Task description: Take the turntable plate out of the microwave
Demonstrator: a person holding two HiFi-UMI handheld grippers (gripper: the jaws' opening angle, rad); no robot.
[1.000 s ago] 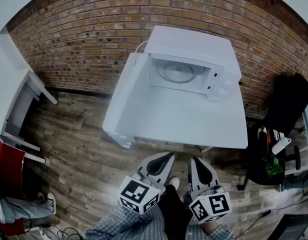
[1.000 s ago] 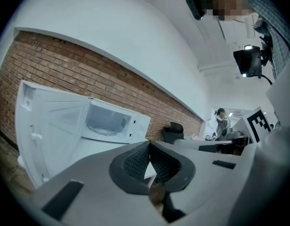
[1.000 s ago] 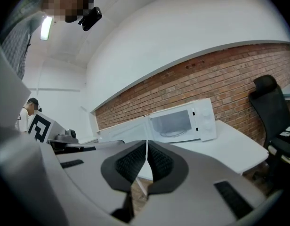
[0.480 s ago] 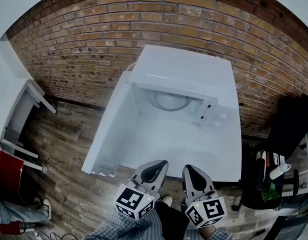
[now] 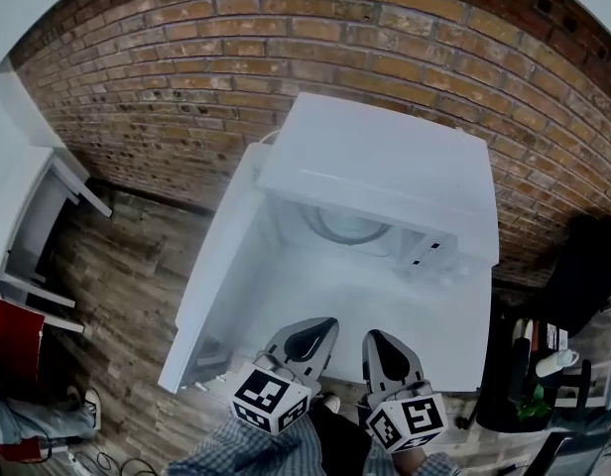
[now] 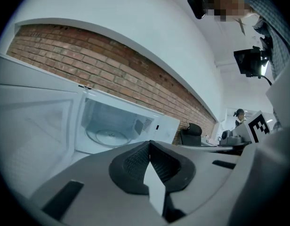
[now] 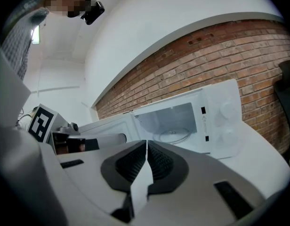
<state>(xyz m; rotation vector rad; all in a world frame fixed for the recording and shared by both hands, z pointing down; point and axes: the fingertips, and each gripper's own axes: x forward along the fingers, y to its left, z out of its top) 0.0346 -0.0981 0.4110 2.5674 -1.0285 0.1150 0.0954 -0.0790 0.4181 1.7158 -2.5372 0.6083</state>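
A white microwave (image 5: 385, 172) stands on a white table (image 5: 385, 310) against the brick wall, its door (image 5: 221, 276) swung wide to the left. Inside lies the clear glass turntable plate (image 5: 347, 226), also visible as the plate (image 6: 107, 136) in the left gripper view and the plate (image 7: 175, 135) in the right gripper view. My left gripper (image 5: 307, 338) and right gripper (image 5: 382, 350) hover side by side at the table's near edge, short of the cavity. Both are shut with nothing between their jaws.
A dark office chair (image 5: 593, 266) and a small side table with a bottle (image 5: 549, 363) stand at the right. A white shelf unit (image 5: 33, 216) sits at the left over the wood floor. The open door juts out left of the table.
Both grippers and the head camera have moved toward the microwave, which now looms larger and lower in view. The jaws stayed shut.
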